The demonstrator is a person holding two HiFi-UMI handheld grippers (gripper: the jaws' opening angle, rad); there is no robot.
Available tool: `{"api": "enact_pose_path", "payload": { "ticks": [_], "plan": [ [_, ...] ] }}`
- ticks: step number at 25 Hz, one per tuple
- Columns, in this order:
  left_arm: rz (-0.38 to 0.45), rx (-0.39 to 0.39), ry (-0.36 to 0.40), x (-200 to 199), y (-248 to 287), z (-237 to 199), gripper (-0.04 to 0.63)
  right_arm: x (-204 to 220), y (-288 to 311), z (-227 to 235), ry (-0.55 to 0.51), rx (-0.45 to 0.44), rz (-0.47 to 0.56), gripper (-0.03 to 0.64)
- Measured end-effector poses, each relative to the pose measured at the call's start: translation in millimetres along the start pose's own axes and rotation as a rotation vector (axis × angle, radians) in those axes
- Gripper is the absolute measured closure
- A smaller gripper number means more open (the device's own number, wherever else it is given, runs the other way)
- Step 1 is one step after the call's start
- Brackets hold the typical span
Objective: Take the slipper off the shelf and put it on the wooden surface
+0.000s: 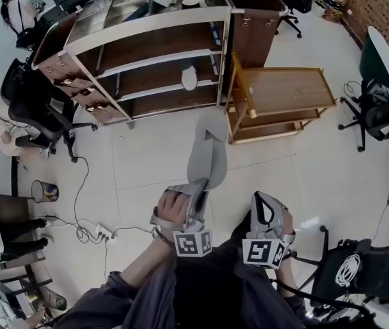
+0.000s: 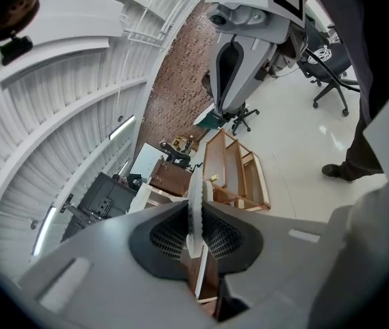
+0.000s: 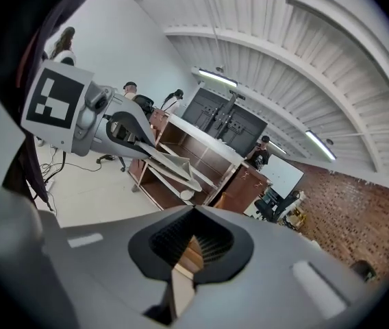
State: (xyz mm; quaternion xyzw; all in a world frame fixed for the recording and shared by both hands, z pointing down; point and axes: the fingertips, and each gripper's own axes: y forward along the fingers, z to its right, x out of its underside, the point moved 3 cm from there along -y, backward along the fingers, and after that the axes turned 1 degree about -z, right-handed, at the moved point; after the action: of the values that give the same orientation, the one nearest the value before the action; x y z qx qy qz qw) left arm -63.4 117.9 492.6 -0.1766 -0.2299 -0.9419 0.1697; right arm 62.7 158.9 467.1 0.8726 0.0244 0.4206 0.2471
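- Nearest me, my left fingers point(image 1: 211, 125) are pressed fully together with nothing between them. I reckon that is simply how I carry them while there is nothing to grasp.
- My right fingers point(image 1: 261, 204) are likewise closed and empty, held beside the left and aimed at the furniture ahead.
- The marker cubes point(image 1: 193, 243) show only black-and-white squares, and I can read no brand or wording anywhere.
- The light-wood trolley table point(image 1: 287, 88) is bare on top and stands just beside the shelf's right end, so the carry should be short.
- Furthest, the pale grey slipper point(image 1: 190, 78) lies on a middle board of the dark-brown, white-edged shelf point(image 1: 153, 65), well apart from my fingers.
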Motion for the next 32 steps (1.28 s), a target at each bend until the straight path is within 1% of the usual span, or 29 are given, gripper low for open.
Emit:
{"api": "enact_pose_path", "payload": {
  "ticks": [4, 8, 10, 14, 16, 18, 22, 27, 30, 32],
  "plan": [
    [-0.021, -0.002, 0.01, -81, 52, 24, 0.543, 69, -13, 75, 0.012, 0.006, 0.012, 0.617],
    [-0.042, -0.004, 0.011, -158, 110, 43, 0.543, 149, -33, 166, 0.038, 0.049, -0.016, 0.617],
    [-0.054, -0.008, 0.011, -185, 138, 45, 0.543, 180, -41, 197, 0.054, 0.065, -0.033, 0.617],
    [-0.072, -0.014, -0.004, -223, 201, 51, 0.543, 216, -40, 243, 0.068, 0.067, -0.056, 0.617],
    [-0.087, -0.001, -0.004, -231, 237, 54, 0.543, 231, -31, 260, 0.071, 0.076, -0.053, 0.617],
    [-0.101, 0.019, 0.0, -235, 275, 56, 0.543, 233, -21, 281, 0.078, 0.08, -0.051, 0.617],
    [-0.135, 0.055, 0.002, -236, 358, 55, 0.543, 250, 8, 332, 0.075, 0.092, -0.083, 0.617],
    [-0.22, 0.117, -0.008, -211, 473, 64, 0.543, 276, 62, 401, 0.087, 0.099, -0.164, 0.617],
    [-0.266, 0.158, -0.021, -197, 531, 72, 0.543, 279, 100, 441, 0.083, 0.078, -0.187, 0.617],
    [-0.28, 0.195, -0.022, -191, 559, 79, 0.542, 275, 127, 464, 0.061, 0.061, -0.192, 0.617]
  ]
}}
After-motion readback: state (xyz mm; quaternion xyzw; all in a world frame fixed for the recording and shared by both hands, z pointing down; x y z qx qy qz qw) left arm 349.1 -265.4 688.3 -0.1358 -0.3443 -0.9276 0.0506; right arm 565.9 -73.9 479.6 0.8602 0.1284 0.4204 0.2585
